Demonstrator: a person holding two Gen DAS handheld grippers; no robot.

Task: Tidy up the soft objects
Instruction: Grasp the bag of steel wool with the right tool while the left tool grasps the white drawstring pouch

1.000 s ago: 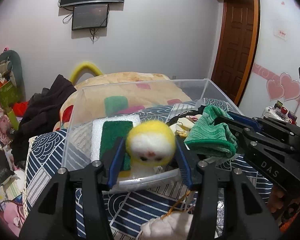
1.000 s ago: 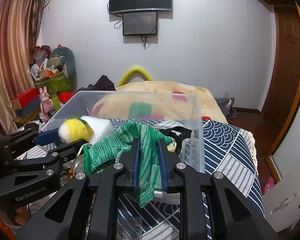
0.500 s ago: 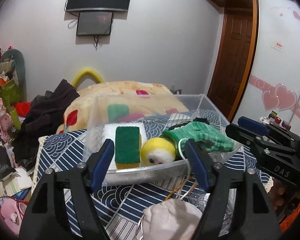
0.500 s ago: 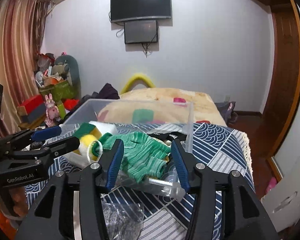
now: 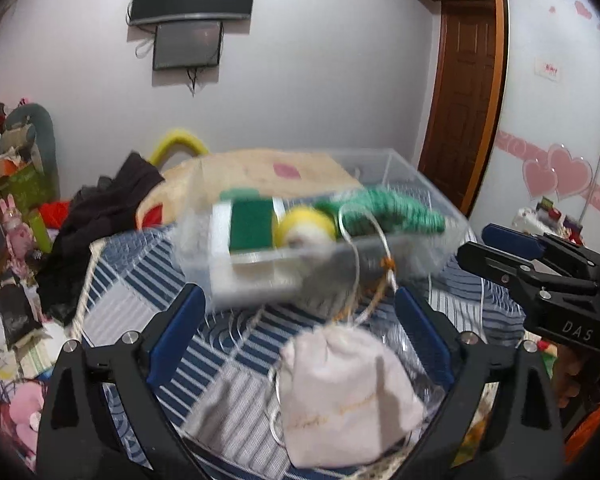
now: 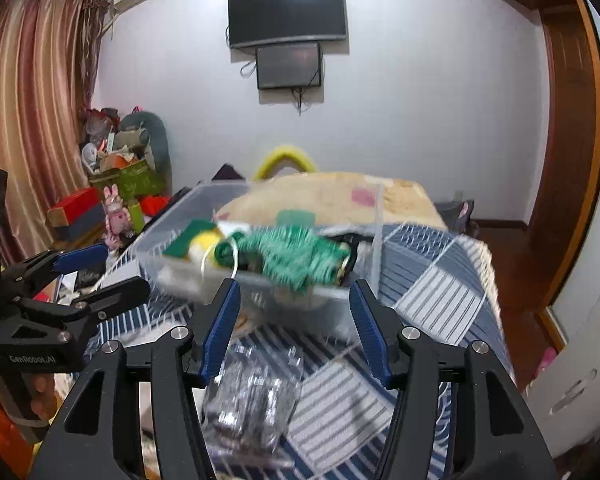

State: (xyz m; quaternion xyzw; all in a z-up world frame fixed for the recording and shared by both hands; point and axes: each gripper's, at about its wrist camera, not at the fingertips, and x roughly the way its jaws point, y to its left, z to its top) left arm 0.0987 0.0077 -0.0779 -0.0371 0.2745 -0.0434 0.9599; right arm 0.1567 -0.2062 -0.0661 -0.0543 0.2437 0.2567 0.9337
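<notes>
A clear plastic box (image 5: 428, 196) stands on the blue patterned bedspread (image 5: 140, 280). Inside it lie a green and yellow sponge (image 5: 251, 227), a yellow and white plush ball (image 5: 306, 228) and a green knitted cloth (image 5: 396, 210). The box (image 6: 168, 232) and the cloth (image 6: 296, 250) also show in the right wrist view. My left gripper (image 5: 300, 328) is open and empty, in front of the box, above a white drawstring pouch (image 5: 344, 396). My right gripper (image 6: 296, 320) is open and empty, in front of the box, above a clear plastic bag (image 6: 252, 400).
A beige pillow (image 5: 260, 168) lies behind the box. Dark clothes (image 5: 108, 216) are piled at the left. Clutter and toys (image 6: 116, 184) fill the left side of the room. A wooden door (image 5: 468, 92) is at the right.
Both grippers let go of the plush ball and the green cloth into the box, opened wide, and pulled back toward me.
</notes>
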